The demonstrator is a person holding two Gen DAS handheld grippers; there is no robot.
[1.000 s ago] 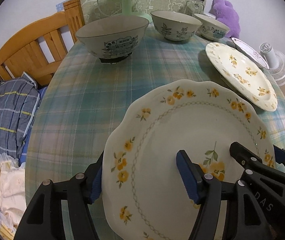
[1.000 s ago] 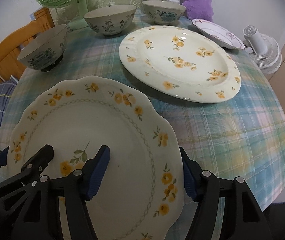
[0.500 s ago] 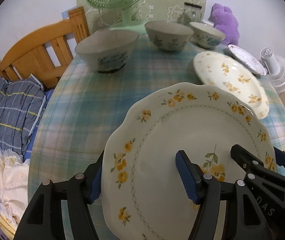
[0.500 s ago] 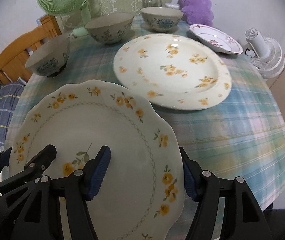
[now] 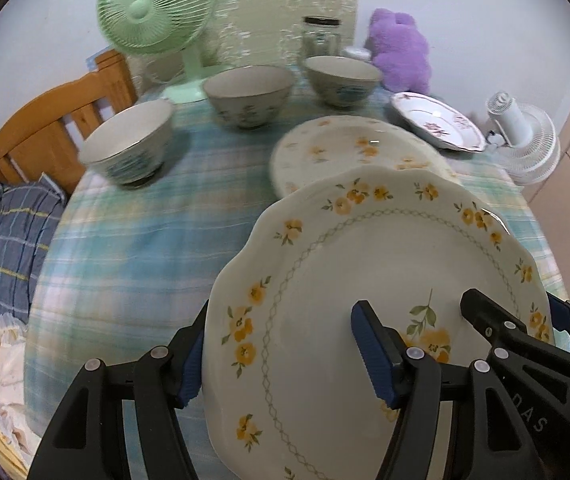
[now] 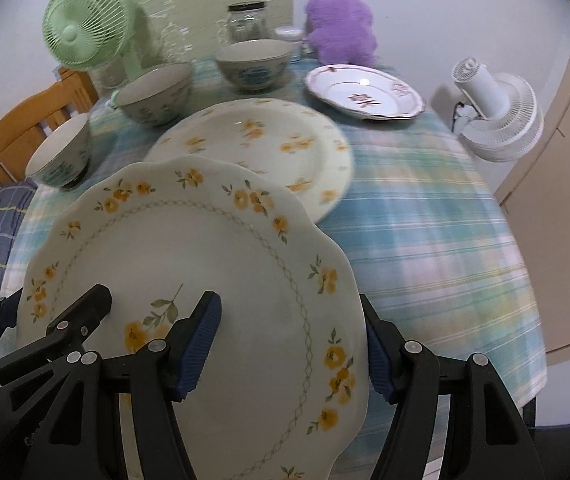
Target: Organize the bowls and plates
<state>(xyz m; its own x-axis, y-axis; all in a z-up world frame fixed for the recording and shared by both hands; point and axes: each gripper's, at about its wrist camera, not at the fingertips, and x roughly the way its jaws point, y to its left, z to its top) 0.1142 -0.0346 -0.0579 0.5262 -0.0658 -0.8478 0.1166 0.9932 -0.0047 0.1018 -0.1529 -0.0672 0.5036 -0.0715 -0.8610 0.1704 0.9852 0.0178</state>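
Note:
Both grippers grip one scalloped plate with yellow flowers [image 5: 365,280], lifted above the table. My left gripper [image 5: 281,356] clamps its left rim; my right gripper [image 6: 291,344] clamps its right rim [image 6: 245,264]. Its far edge overlaps a large yellow-flowered plate [image 5: 349,148] lying on the plaid cloth, also in the right wrist view [image 6: 269,140]. A pink-flowered plate [image 5: 437,124] lies at the back right. Three bowls stand behind: left [image 5: 129,148], middle [image 5: 249,96], right [image 5: 343,80].
A green fan [image 5: 157,12], a glass jar [image 5: 321,36] and a purple plush toy [image 5: 401,52] stand at the table's back. A white fan [image 6: 497,116] sits off the right edge. A wooden chair [image 5: 45,132] and folded laundry [image 5: 9,236] are at the left.
The held plate has risen and moved forward and right; its far edge now overlaps the large yellow-flowered plate. Both grippers kept their hold.

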